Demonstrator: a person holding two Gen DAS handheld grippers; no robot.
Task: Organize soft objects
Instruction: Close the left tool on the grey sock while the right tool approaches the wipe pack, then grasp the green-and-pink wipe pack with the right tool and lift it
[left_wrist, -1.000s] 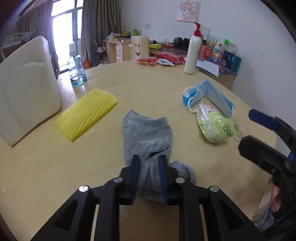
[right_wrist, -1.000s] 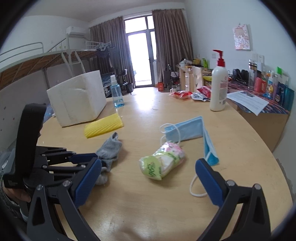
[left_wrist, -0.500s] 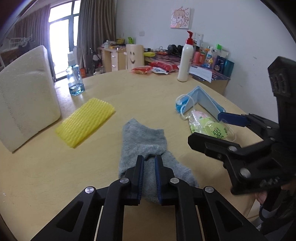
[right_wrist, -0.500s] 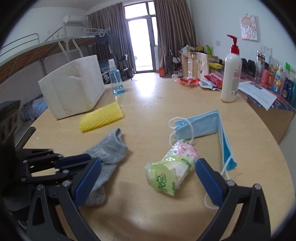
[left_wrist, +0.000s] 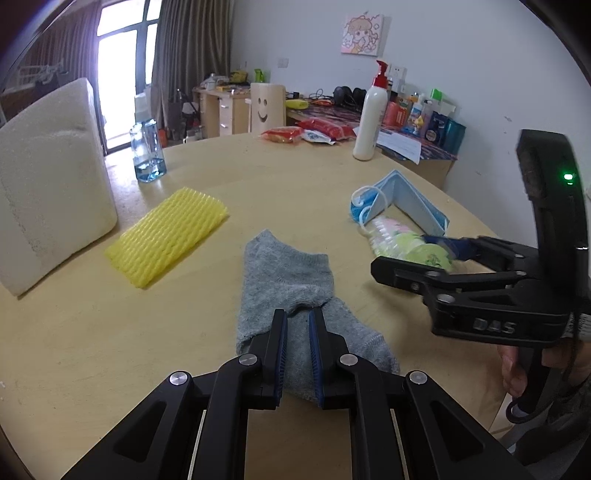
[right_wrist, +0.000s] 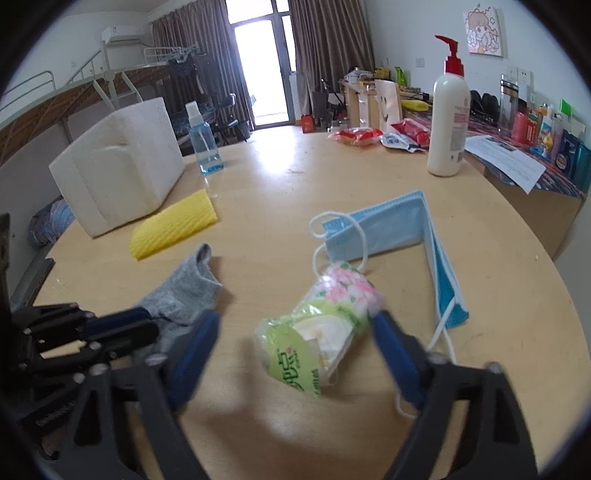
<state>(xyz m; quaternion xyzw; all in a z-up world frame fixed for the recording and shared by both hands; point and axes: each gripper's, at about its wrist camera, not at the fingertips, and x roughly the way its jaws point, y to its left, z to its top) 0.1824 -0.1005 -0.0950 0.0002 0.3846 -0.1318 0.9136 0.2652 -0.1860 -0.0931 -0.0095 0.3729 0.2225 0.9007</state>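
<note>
A grey sock (left_wrist: 284, 273) lies on the round wooden table (left_wrist: 277, 184). My left gripper (left_wrist: 297, 325) is shut on the sock's near part, pinching a fold of fabric. To its right lies a green and pink tissue pack (right_wrist: 321, 332). My right gripper (right_wrist: 295, 321) straddles the pack and its jaws are closing. The right pad is at the pack's end; the left pad still stands apart from it. A folded blue face mask (right_wrist: 388, 225) lies just behind the pack, with an ear loop draped over it.
A yellow foam net (left_wrist: 166, 236) lies left of the sock beside a big white foam block (left_wrist: 48, 184). A blue spray bottle (left_wrist: 146, 151) and a white pump bottle (left_wrist: 369, 125) stand at the far edge, with snack packets between them. A hand (left_wrist: 517, 369) holds the right gripper.
The left jaws closed onto the sock. The right gripper came in from the right, moved forward over the tissue pack, and its jaws narrowed.
</note>
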